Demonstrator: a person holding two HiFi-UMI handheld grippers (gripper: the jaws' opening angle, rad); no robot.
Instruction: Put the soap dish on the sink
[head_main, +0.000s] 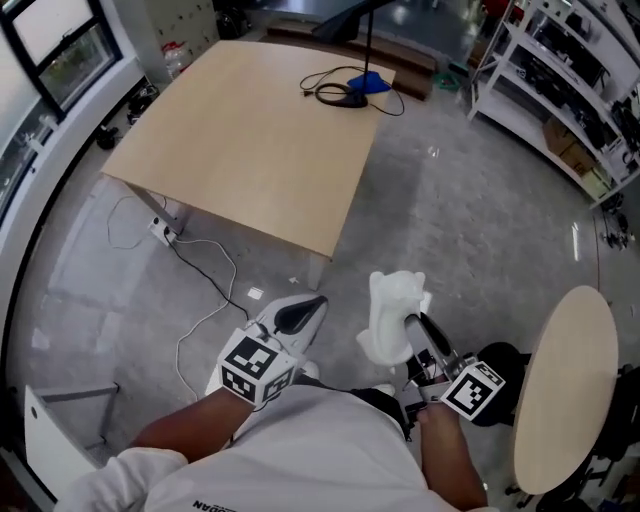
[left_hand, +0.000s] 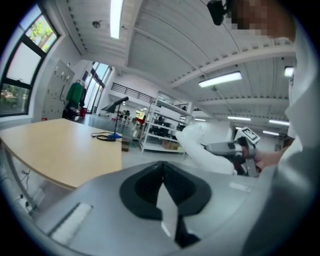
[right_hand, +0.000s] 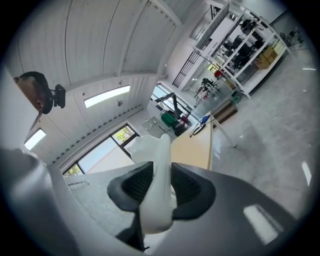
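The white soap dish (head_main: 393, 312) stands on edge between the jaws of my right gripper (head_main: 414, 327), which is shut on it, held in the air over the grey floor. In the right gripper view the soap dish (right_hand: 154, 170) fills the gap of the right gripper (right_hand: 157, 189), with both black pads pressing on it. My left gripper (head_main: 303, 312) is held beside it on the left, shut and holding nothing. In the left gripper view the left gripper (left_hand: 163, 186) has its jaws together, and the soap dish (left_hand: 199, 144) shows to the right. No sink is in view.
A large wooden table (head_main: 250, 130) stands ahead, with a black cable and a blue object (head_main: 348, 90) on it. Metal shelves (head_main: 570, 80) line the far right. A round wooden tabletop (head_main: 565, 390) is close on the right. A power strip and cables (head_main: 165, 232) lie on the floor.
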